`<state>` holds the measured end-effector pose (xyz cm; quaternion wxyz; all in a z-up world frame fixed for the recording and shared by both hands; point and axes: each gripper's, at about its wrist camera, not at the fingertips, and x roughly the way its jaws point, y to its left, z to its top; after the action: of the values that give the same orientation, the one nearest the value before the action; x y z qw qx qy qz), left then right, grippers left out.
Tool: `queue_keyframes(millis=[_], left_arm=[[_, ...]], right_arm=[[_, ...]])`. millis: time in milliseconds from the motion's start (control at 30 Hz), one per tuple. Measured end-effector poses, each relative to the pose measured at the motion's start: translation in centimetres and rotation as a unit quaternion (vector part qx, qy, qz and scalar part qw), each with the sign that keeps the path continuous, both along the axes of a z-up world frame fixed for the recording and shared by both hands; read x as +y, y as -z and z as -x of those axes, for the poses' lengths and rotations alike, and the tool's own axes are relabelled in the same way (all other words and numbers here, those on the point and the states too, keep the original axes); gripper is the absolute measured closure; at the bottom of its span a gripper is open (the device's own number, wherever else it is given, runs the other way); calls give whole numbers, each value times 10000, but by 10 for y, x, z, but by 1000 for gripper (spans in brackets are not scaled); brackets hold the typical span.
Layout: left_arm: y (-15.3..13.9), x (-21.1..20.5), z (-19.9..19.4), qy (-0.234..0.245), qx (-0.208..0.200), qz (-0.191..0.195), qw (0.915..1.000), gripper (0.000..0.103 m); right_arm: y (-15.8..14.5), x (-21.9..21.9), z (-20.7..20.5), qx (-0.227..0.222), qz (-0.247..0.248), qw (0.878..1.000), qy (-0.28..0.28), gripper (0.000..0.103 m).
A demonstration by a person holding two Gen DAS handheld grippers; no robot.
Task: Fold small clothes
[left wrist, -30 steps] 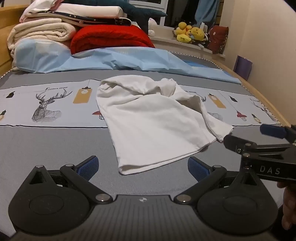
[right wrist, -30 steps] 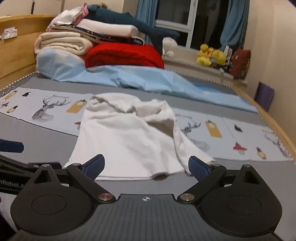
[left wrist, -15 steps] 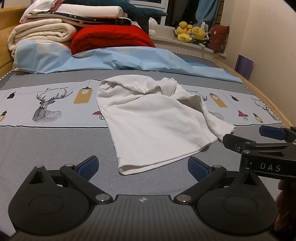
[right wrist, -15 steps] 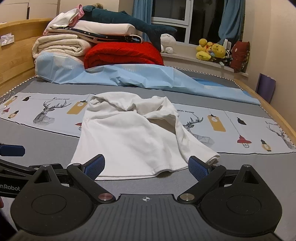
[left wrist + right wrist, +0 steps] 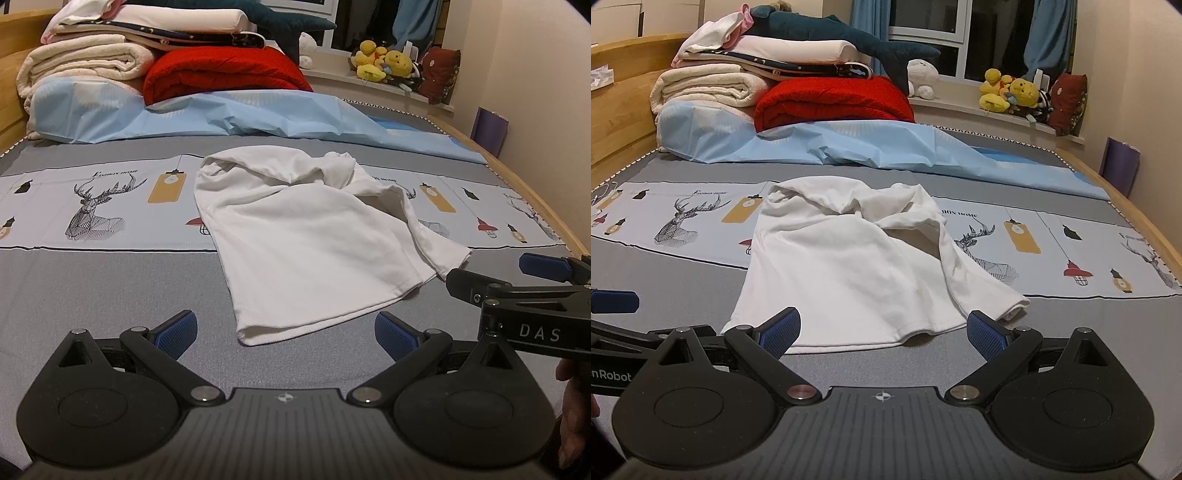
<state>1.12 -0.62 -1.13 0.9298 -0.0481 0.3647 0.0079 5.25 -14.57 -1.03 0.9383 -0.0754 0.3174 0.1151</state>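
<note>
The left tool was spread wide and held nothing. It hung low over the bed, and the near left corner of the white shirt lay just ahead of it, between its two blue pads. That corner was a soft doubled edge, so the tool might have pinched only the top layer and left the bottom one behind, and the fold would have come out crooked. It might also have grabbed the grey bed cover along with the shirt, because the cloth lay flat on it. In the middle, the shirt was bunched near its far end, with a loose flap lying across its right side. Folding over those lumps could have trapped wrinkles inside. The right tool was spread wide too and held nothing, with the shirt's near hem just ahead of its pads and the rolled right corner beside its right pad. That roll could have slipped out of a grip. The two tools sat close together, so they might have bumped.
</note>
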Motion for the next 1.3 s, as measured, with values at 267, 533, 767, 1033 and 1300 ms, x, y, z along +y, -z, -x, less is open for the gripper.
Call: queue_keyframes(millis=[267, 533, 767, 1033, 1300], left_arm=[[0, 0, 0, 1, 3, 1, 10000, 1], [2, 2, 0, -15, 7, 7, 10000, 1], [3, 3, 0, -11, 20, 3, 10000, 1], [3, 0, 1, 32, 19, -23, 10000, 1], [2, -5, 4, 86, -157, -156, 9997, 1]], right_arm=[[2, 5, 4, -16, 6, 10000, 23, 6], [0, 11, 8, -20, 37, 10000, 52, 6], [-1, 19, 10, -16, 67, 9999, 97, 7], [2, 31, 8, -42, 198, 9998, 80, 10], [-1, 34, 8, -224, 218, 9995, 12, 14]])
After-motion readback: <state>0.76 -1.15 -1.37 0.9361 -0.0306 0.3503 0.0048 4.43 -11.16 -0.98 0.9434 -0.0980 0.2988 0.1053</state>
